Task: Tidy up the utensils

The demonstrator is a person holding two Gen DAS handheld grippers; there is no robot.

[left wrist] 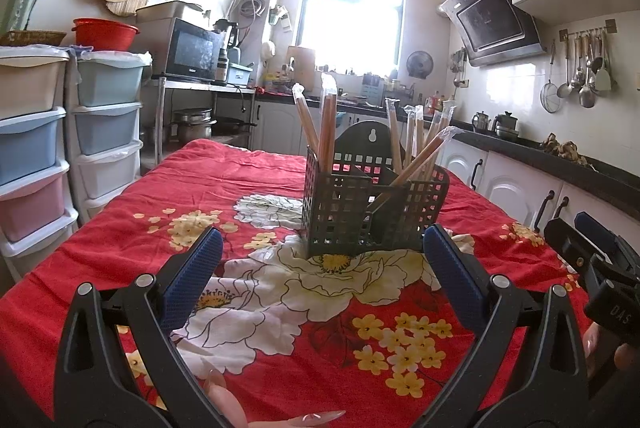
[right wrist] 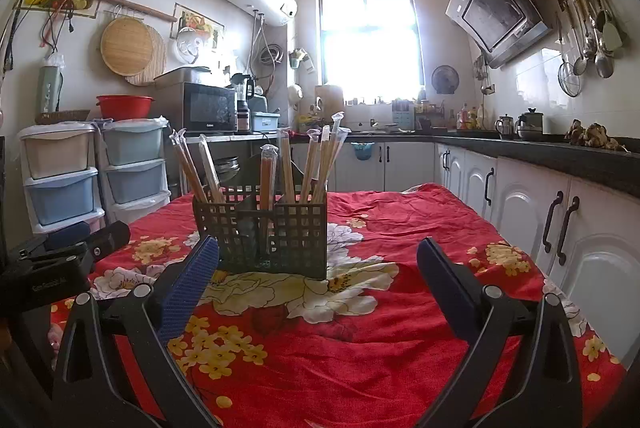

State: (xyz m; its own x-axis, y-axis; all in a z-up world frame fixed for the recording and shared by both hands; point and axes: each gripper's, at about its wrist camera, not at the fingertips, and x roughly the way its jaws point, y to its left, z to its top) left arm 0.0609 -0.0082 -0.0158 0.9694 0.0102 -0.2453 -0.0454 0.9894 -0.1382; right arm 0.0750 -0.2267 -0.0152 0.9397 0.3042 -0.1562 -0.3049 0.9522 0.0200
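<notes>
Your wrapped wooden chopsticks (left wrist: 326,132) all appear to be standing in the dark perforated plastic utensil caddy (left wrist: 362,212), which sits on the red floral tablecloth (left wrist: 240,188) near the middle of the table — no loose utensil shows on the cloth in either view. By that reading the sorting looks close to done. What may remain is tidying: in the left wrist view one pair leans hard to the right across the divider while others stand nearly upright, and the compartments look unevenly filled.

Your left gripper (left wrist: 322,256) is spread wide and holds nothing; it points at the caddy from just short of it. Your right gripper (right wrist: 318,264) is equally wide apart and empty, with the caddy ahead and a little to its left.

The two tools sit close side by side — mind them crowding each other. The pastel plastic drawer towers (right wrist: 96,164) and white lower cabinets (right wrist: 520,204) flank the table, well apart from the caddy.
</notes>
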